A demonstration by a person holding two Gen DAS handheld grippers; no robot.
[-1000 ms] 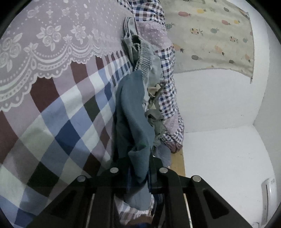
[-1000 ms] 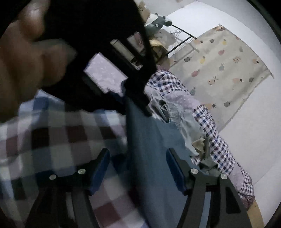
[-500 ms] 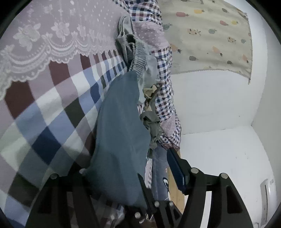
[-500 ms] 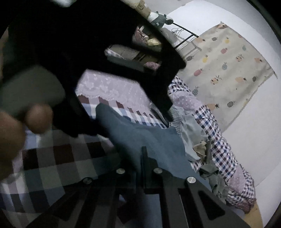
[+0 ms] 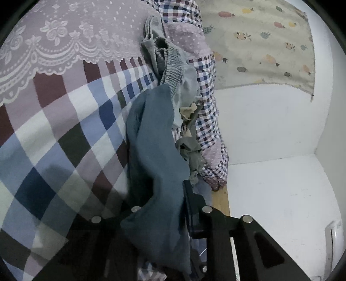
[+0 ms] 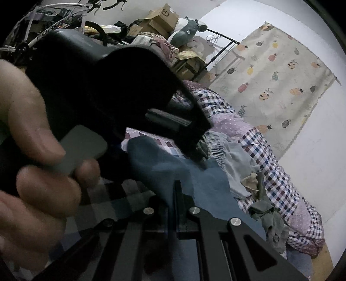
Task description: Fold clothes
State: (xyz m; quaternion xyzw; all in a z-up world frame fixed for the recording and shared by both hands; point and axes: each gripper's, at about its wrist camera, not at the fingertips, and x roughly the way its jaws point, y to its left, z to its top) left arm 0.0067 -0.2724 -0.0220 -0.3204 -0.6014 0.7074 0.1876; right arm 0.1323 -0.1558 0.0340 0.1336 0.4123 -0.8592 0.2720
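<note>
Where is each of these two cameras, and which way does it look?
Left wrist: on the left gripper, looking along the bed at a blue garment between its closing jaws.
Right wrist: on the right gripper, shut on that garment; a hand shows.
Both show the garment, bed and pineapple cloth.

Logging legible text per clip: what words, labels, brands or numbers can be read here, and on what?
"SF": partial dark print on the top cardboard box in the right wrist view; nothing more of it is legible.
White lettering on the bicycle frame: too blurred to read.
Pineapple curtain, checked bedsheet, blue garment: no text.
</note>
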